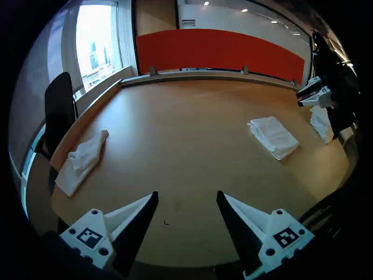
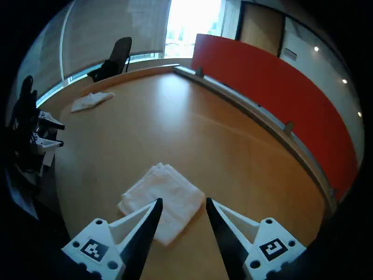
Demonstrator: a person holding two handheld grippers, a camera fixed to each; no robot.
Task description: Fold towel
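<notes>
Right gripper (image 2: 184, 199) is open, fingers hanging just over the folded towel (image 2: 168, 186) and not pinching it. The towel's toward the table's (image 2: 186, 126) right edge. Left gripper (image 1: 186, 193) is spread wide too, holding nothing. A crumpled towel (image 1: 84, 161) sits at the left edge.

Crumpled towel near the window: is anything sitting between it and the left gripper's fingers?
Nothing visible does. Bare wooden table is all that lies between the open left gripper and the crumpled towel. The folded towel sits off on the other side.
</notes>
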